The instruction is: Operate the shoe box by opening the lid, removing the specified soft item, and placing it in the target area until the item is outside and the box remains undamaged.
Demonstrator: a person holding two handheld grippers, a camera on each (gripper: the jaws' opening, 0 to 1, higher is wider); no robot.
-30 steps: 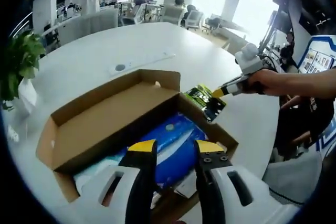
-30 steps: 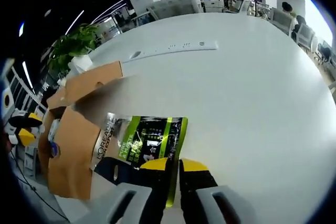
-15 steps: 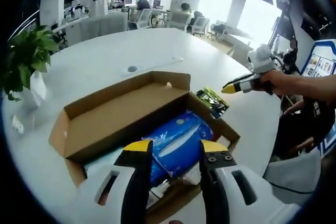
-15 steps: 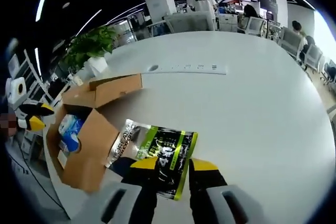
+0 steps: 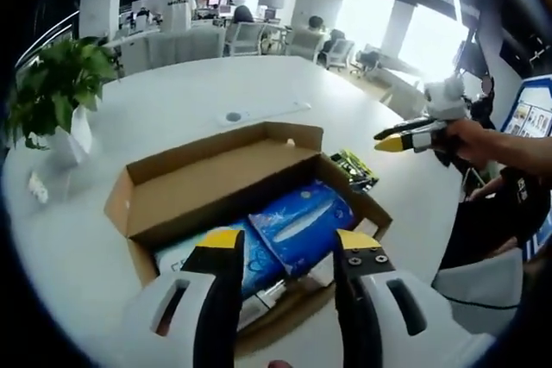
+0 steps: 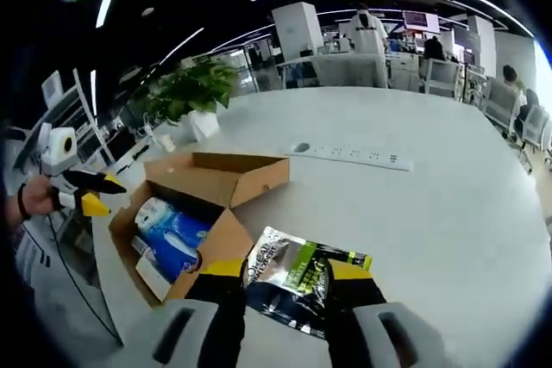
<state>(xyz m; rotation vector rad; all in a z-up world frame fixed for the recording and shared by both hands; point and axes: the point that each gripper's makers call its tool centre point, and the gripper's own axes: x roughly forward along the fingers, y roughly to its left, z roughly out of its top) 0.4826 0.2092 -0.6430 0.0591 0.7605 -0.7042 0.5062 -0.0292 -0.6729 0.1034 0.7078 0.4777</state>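
The cardboard shoe box (image 5: pixel 216 191) stands open on the round white table (image 5: pixel 164 109), and its lid (image 6: pixel 226 173) is folded back on the side away from the left gripper (image 5: pixel 285 252). Inside the box lies a blue soft pack (image 5: pixel 302 226), next to a lighter blue-and-white pack (image 5: pixel 185 256).

The green and black L'Oreal pouch (image 6: pixel 297 275) lies flat on the table, outside the box and just beside one of its short ends. In the left gripper view the same pouch (image 5: pixel 354 169) shows behind the far right corner of the box.

The left gripper hovers above the near edge of the box, its jaws apart with nothing between them. The right gripper (image 6: pixel 286 275) hangs above the pouch; its jaws are apart too, and it holds nothing.

Beyond the box, a white power strip (image 6: pixel 354 153) lies on the table. A potted plant (image 5: pixel 52 96) stands near the table edge, to the side of the box lid.
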